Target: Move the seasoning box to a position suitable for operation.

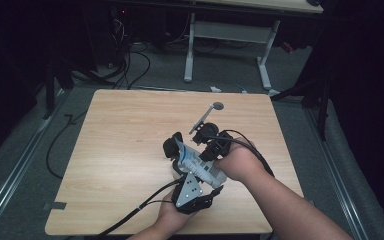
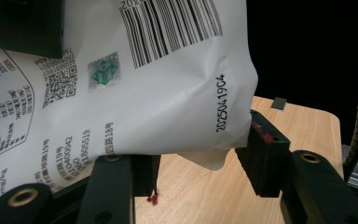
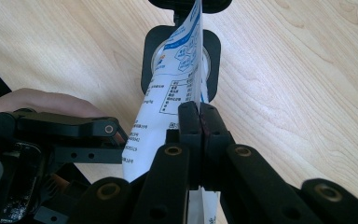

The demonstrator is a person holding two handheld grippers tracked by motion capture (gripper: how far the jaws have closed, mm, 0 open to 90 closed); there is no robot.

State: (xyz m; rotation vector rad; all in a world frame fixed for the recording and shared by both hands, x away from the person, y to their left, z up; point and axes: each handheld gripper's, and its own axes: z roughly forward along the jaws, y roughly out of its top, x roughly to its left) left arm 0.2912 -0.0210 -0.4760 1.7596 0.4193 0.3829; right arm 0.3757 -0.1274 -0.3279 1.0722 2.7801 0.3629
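Observation:
A white printed packet hangs above the middle front of the wooden table, held between both grippers. In the left gripper view the packet shows a barcode and a date code, and its lower corner sits between the pads of my left gripper, which press on it. My right gripper is shut flat on the packet's thin sealed edge. Under the packet lies a black rounded-square object with a pale ring in it, also visible from above.
A grey long-handled scoop-like tool lies on the table just beyond the grippers. Cables trail from both grippers over the front edge. A desk with white legs stands past the table, with loose cables on the floor.

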